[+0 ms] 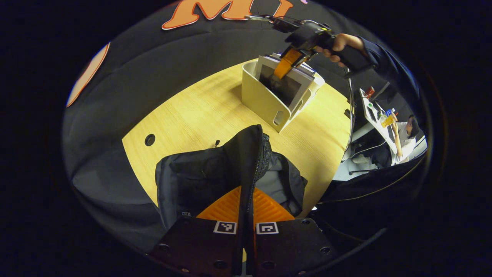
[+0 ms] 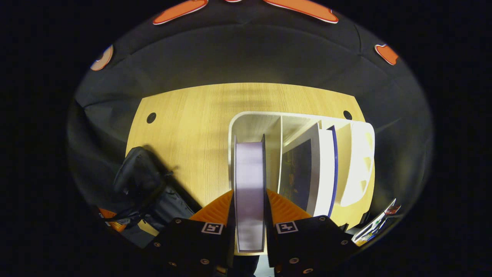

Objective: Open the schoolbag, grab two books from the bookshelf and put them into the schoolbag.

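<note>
Right hand-held gripper [image 2: 250, 215] clamps book [image 2: 250, 181] in bookshelf [image 2: 357, 161]; left hand-held gripper [image 1: 246, 209] pinches schoolbag [image 1: 200, 181] flap. Book may snag divider, tipping shelf.

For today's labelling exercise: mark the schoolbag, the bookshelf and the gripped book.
schoolbag [image 1: 192, 177]: left gripper view, front panel.
bookshelf [image 1: 261, 100]: left gripper view, near side wall.
gripped book [image 2: 250, 184]: right gripper view, page edge.

No legible text or labels anywhere.
</note>
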Available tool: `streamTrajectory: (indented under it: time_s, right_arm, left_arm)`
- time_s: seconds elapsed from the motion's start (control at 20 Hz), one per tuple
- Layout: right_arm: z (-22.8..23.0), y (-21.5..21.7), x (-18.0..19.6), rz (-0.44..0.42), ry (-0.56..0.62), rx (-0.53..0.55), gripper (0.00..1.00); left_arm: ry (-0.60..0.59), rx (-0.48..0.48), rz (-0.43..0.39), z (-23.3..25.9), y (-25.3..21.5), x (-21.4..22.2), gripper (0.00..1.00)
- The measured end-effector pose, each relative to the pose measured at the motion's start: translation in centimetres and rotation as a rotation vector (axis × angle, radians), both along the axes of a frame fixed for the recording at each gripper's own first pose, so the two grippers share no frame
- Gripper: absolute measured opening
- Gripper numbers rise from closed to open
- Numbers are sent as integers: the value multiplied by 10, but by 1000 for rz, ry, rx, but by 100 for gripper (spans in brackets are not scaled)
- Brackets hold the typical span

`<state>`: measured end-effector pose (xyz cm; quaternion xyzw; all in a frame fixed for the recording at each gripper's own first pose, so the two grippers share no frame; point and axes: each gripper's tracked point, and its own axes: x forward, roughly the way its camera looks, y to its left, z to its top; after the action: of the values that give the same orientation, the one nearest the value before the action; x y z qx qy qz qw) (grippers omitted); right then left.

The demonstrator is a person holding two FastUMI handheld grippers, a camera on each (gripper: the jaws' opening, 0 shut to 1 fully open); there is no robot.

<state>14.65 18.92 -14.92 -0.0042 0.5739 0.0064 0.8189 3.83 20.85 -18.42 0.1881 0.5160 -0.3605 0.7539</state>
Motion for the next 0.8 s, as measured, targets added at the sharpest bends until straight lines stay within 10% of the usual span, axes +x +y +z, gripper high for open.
streamTrajectory:
  time_s: [0.8]
  right_arm:
    - [57,-29,-155,-128,-146,204,31]
  left_arm:
    - [5,-3,-1,-9,-5,-3,5]
